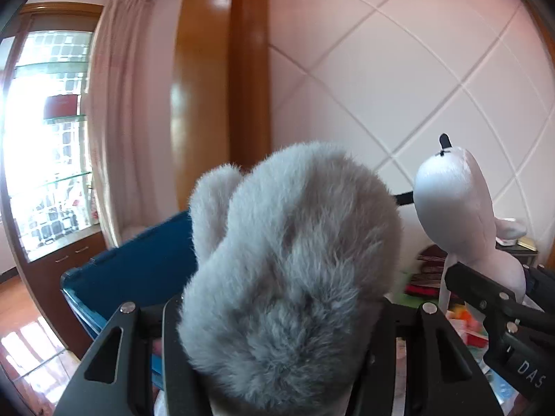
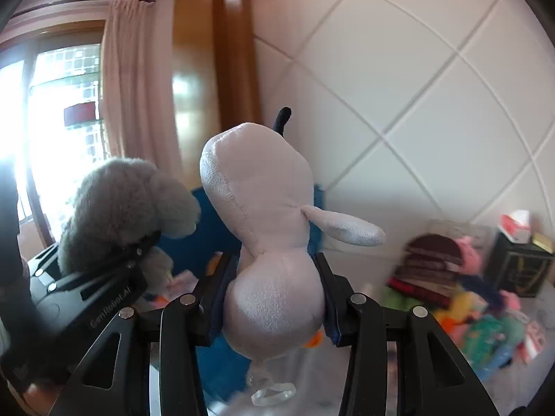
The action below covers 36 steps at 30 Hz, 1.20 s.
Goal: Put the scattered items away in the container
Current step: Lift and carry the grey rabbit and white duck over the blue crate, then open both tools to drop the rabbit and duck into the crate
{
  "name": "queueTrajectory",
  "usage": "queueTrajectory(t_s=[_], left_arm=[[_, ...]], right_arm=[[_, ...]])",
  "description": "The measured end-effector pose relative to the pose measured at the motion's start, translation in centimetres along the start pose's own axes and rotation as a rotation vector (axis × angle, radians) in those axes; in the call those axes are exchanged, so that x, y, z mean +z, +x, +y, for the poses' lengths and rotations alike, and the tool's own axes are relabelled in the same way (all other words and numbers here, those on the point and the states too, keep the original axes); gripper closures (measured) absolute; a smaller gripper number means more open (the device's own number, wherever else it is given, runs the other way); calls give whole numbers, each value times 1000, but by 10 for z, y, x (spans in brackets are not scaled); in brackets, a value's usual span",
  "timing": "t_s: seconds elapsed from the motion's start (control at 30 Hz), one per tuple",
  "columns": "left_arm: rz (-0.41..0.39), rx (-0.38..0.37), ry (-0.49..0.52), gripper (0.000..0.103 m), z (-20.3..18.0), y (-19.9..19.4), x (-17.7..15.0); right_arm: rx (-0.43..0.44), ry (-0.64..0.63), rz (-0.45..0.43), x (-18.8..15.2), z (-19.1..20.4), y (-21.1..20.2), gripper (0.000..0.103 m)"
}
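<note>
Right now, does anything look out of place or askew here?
Nothing damaged or spilled. Each hand-held gripper grips a toy: grey furry plush left, white plush right. Toys and boxes lie jumbled against the tiled wall, outside the blue container.

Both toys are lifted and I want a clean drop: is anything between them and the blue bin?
Nothing visible blocks the way. The grey toy and the white toy are held up in front of the blue bin, with only open air between.

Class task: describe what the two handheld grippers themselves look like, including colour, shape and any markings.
Both are matte black. The right gripper has angular arms with cut-out slots, round silver fasteners and blue finger pads. The left gripper is built alike and carries pale "GenRobot.AI" lettering; the right one's side shows "DAS".
</note>
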<state>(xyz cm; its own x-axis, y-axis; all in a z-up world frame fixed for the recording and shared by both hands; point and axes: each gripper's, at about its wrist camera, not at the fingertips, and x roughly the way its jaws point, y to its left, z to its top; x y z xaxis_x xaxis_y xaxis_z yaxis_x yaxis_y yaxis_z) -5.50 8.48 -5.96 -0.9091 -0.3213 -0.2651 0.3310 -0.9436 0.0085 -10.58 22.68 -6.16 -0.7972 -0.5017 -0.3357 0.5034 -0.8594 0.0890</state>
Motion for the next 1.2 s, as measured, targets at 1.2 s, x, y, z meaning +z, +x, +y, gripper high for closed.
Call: queueTrajectory(t_s=[1.2], left_arm=[[375, -144, 63, 24, 164, 160, 8]], right_arm=[[-216, 11, 278, 36, 137, 171, 54]])
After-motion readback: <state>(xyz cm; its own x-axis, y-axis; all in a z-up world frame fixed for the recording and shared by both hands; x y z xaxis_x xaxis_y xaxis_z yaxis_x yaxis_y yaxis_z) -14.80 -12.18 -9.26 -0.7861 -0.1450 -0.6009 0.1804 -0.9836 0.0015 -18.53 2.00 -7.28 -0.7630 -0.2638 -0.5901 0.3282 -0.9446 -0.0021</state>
